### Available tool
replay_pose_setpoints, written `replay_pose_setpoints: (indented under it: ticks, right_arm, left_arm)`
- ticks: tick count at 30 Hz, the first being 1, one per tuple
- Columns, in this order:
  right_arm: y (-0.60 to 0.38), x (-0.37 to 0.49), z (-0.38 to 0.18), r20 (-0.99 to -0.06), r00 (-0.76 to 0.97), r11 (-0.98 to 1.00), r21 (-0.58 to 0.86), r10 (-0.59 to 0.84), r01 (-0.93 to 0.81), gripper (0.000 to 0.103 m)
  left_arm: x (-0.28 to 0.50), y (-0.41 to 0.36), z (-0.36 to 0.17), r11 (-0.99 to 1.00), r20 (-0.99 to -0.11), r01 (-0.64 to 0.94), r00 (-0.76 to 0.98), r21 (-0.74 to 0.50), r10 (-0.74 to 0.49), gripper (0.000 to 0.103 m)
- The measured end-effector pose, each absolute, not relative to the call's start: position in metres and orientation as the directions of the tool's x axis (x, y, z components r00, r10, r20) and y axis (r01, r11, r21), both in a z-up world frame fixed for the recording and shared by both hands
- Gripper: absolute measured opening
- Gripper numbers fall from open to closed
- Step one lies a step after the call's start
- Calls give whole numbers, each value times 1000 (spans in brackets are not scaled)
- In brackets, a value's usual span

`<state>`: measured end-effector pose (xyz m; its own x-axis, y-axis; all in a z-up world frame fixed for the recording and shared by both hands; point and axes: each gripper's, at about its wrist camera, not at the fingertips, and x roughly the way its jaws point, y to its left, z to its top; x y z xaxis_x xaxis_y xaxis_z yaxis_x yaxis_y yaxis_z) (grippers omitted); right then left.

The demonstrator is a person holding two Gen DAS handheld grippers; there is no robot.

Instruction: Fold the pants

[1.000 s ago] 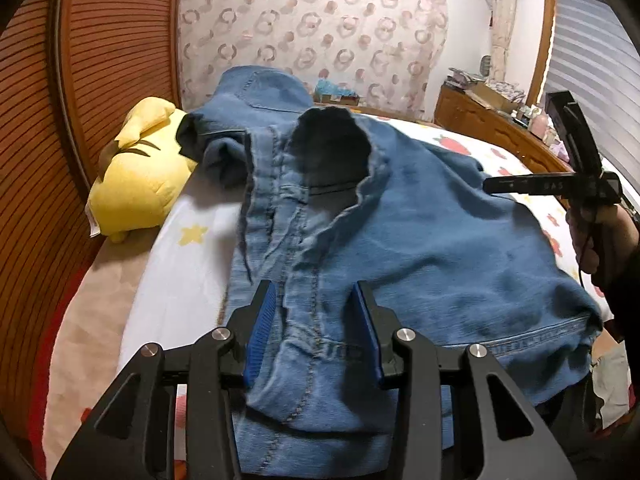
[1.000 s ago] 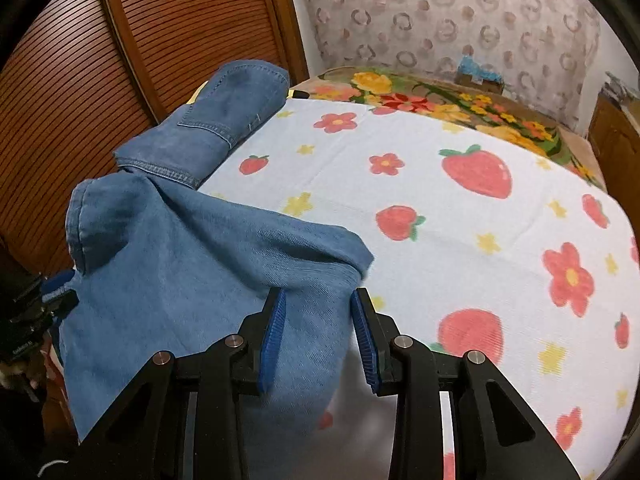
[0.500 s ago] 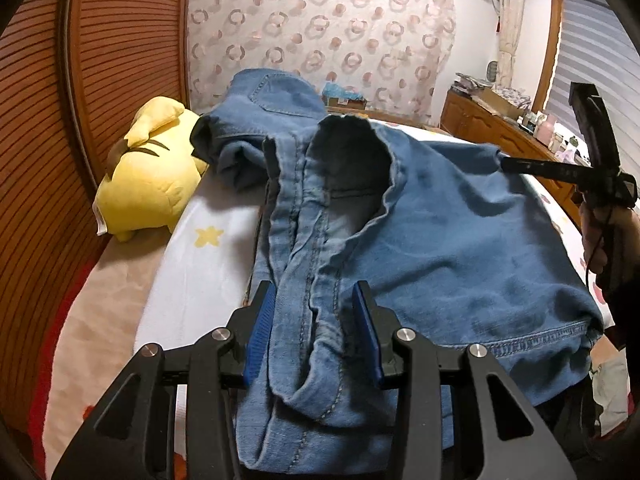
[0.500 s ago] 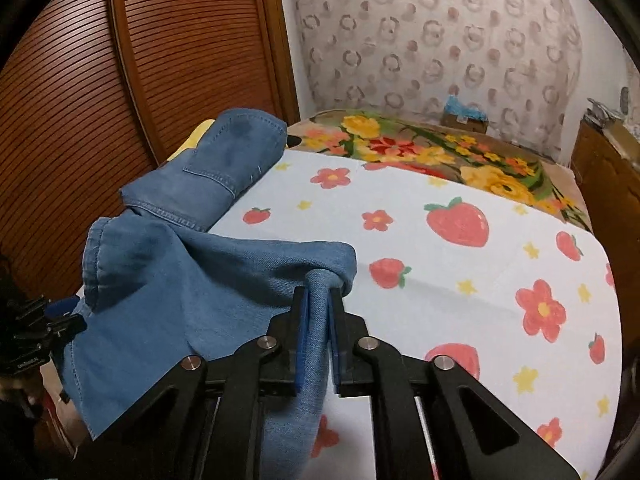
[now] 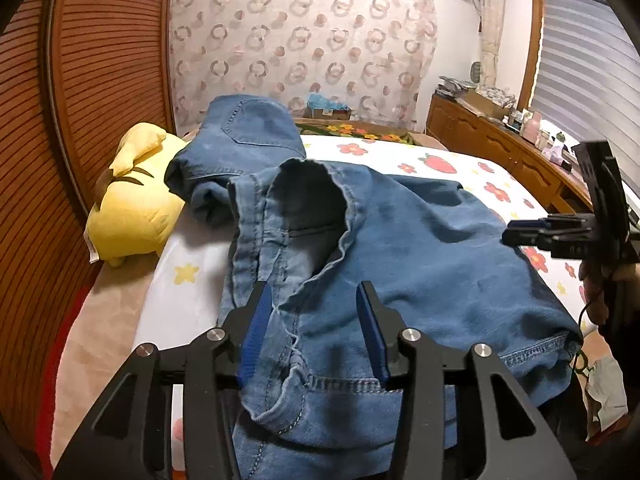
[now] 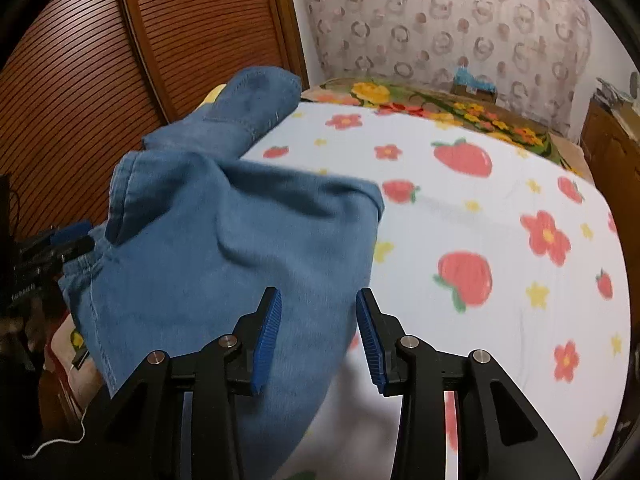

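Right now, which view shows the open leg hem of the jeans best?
The left wrist view: the open leg hem gapes toward the camera, its inside visible. The right wrist view shows the jeans only as a blurred outer surface.

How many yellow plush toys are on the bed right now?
1. The yellow plush toy lies at the bed's left edge beside the wooden slatted doors, with the jeans draped partly over it. Others could be hidden under the denim.

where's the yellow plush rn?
Left wrist view, left side: the yellow plush lies at the bed's edge against the wooden slatted door, with the jeans draped against its right side.
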<state>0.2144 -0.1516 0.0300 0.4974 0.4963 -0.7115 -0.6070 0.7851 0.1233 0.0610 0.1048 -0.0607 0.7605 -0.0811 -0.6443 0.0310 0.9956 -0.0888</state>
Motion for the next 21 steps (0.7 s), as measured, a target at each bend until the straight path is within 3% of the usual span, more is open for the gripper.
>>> replay_pose_setpoints:
  ticks: [3, 6, 15, 21]
  right_arm:
    - [-153, 210, 27, -717, 500, 792, 119, 486, -599, 41]
    - [-155, 207, 24, -719, 503, 796, 116, 480, -594, 41]
    - [-156, 209, 10, -737, 490, 811, 135, 466, -569, 46]
    - [-156, 205, 2, -739, 465, 803, 169, 487, -572, 46]
  left_arm:
    - [65, 102, -60, 996, -647, 38, 758, -85, -85, 53]
    - [70, 101, -59, 994, -642, 50, 761, -96, -100, 80]
    - [96, 113, -66, 998, -678, 27, 733, -55, -57, 81]
    - [102, 148, -98, 994, -743, -56, 669, -91, -31, 81]
